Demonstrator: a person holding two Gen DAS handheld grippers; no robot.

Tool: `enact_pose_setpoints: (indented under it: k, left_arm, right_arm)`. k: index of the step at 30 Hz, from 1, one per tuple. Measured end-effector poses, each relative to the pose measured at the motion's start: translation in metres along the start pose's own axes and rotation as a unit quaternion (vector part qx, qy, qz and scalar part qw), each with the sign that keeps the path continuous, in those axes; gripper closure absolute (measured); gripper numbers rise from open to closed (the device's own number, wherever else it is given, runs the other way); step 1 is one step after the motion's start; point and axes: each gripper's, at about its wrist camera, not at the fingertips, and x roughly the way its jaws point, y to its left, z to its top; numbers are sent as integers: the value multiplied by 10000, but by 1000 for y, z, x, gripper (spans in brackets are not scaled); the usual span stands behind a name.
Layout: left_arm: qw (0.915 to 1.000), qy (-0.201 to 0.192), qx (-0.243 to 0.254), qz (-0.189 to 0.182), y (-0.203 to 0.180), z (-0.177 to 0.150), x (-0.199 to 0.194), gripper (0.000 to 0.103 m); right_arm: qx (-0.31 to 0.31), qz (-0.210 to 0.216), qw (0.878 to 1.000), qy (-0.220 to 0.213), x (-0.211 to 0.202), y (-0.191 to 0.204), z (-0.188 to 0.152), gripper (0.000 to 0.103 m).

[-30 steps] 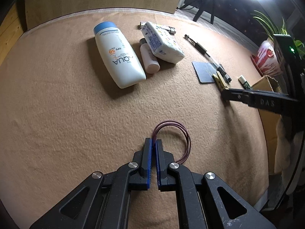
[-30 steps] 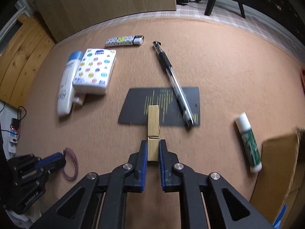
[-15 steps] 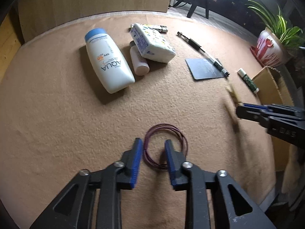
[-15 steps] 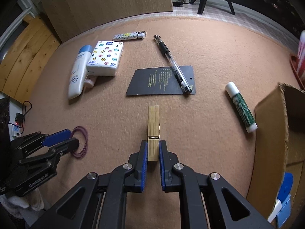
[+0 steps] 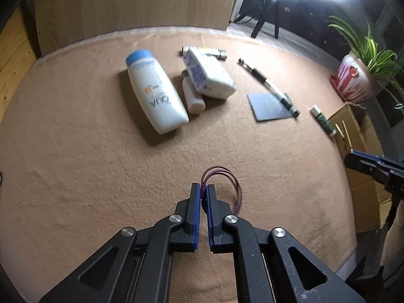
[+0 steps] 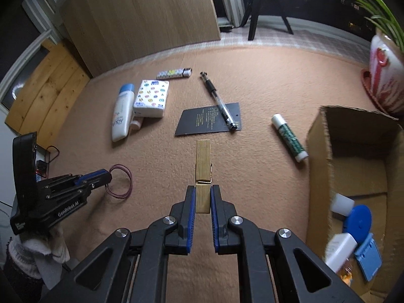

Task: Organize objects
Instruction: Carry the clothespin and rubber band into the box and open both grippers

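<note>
Tan felt-like cloth (image 6: pixel 265 80) covers the surface, carrying the following; purple elastic loop (image 5: pixel 233 189), lying near the surface's near edge, its left arc nipped between the closed blue pads of the left gripper (image 5: pixel 204 192), the remainder of the loop trailing flat to the right; wooden clothespin (image 6: pixel 203 169), clamped by its tail end in the right gripper (image 6: pixel 203 197), nose pointing toward the far edge, whether it touches the cloth cannot be told; white sunscreen bottle (image 5: pixel 154 93) with blue cap, on its side toward the far left; small white bottle (image 5: pixel 193 96) just beside it, partly under a tissue pack (image 6: pixel 151 98) printed with coloured dots; patterned lighter (image 6: pixel 174 73) near the far edge; clear pen (image 6: pixel 218 101), its tip resting across a black card (image 6: pixel 202 123) at mid-surface; glue stick (image 6: pixel 289 133) with green label, between card and right edge; cardboard box (image 6: pixel 320 136) standing open at the right edge, holding a blue lid (image 6: pixel 358 222), a blue clip and white containers, partly blurred; potted plant (image 6: pixel 386 75) in a red-and-white pot at the far right corner.
</note>
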Motion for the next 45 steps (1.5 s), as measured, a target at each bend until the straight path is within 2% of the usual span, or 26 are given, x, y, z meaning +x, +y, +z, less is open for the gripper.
enact_pose_setpoints:
  k: [8,14,18,24,33,37,41,42,43,44,45]
  left_arm:
    - [9985,-415,232,-259,-28,18,-36,99]
    - [9950,-630,534,-565,-68,35,-50,99]
    - [9907,-693,786,-867,-108,45,-51,99]
    - [9838,-662,1131,-1227,-167,55,-40,99]
    - [9763,-502,1546,-1431,-244,63,-6,99]
    - [9749,-374,1666,-1431,-269,61,9,99]
    - [9743,-355,1678,-1461,-276,59,15,98]
    - [9739,-362,1673,-1491,-276,59,15,98]
    - [9740,-339,1670,-1490,-276,59,15,94]
    - [9740,-280,1678,-1496,-276,59,15,76]
    - [9743,-261,1673,-1484,-275,59,15,55]
  right_arm:
    - [298,-120,9987,-391,-46,-24,-13,93]
    - [579,-385,9953,-680,-80,-53,-28,93]
    - [814,-610,9914,-817,-99,-78,-39,93]
    - [1084,-954,9856,-885,-115,-109,-54,93]
    - [1418,-1118,9801,-819,-112,-141,-69,93]
    - [1513,-1120,9789,-794,-109,-149,-73,93]
    - [1510,-1093,9794,-778,-107,-152,-76,92]
    - [1506,-1073,9797,-778,-107,-151,-76,88]
    - [1500,-1080,9799,-747,-106,-151,-76,74]
    - [1507,-1123,9794,-733,-106,-150,-76,65]
    - [1500,-1177,9787,-761,-106,-148,-76,49]
